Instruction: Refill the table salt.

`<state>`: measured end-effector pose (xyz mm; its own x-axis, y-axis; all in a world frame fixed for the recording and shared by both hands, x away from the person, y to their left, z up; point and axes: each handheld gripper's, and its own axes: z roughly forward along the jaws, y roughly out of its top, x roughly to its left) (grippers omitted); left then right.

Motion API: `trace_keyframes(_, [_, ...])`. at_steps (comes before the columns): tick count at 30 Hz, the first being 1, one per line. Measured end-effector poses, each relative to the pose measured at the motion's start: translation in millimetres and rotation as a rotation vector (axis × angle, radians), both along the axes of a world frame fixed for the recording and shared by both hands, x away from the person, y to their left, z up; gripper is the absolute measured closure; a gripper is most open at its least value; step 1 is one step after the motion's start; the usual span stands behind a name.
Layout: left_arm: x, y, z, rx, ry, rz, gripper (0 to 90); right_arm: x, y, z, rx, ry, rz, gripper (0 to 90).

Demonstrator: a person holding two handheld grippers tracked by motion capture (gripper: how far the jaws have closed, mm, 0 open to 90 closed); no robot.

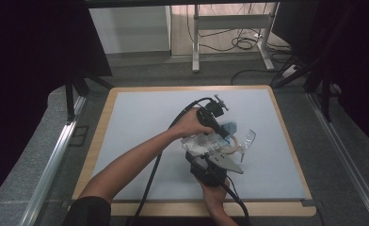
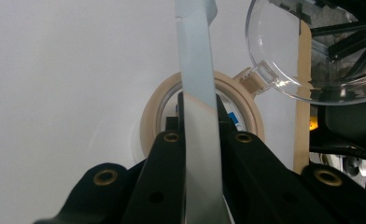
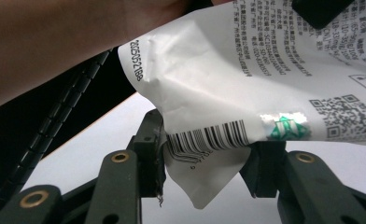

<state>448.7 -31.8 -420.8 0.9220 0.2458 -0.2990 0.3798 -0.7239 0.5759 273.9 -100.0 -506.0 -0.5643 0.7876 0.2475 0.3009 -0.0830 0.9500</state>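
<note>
1. High view: a pale mat covers the wood-edged table; grey floor and desk legs lie beyond. Both grippers meet mid-table over a white packet.
2. Left gripper view: the left gripper is clamped on a pale blue strip, above a tape ring and beside a clear lid.
3. Right gripper view: the right gripper has its jaws apart around the packet's barcoded corner; I cannot tell whether they grip it.

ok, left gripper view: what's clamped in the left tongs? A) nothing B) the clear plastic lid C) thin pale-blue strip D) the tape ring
C: the left tongs are shut on a thin pale-blue strip that runs up between the jaws; the tape ring and the clear lid lie beyond them.
</note>
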Motion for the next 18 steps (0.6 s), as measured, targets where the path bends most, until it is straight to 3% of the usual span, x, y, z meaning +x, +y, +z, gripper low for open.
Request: trace_keyframes(18, [-2.1, 7.8, -0.3, -0.014, 0.002, 0.004, 89.1, -2.7, 2.5, -7.0, -0.055, -0.011, 0.005, 55.9])
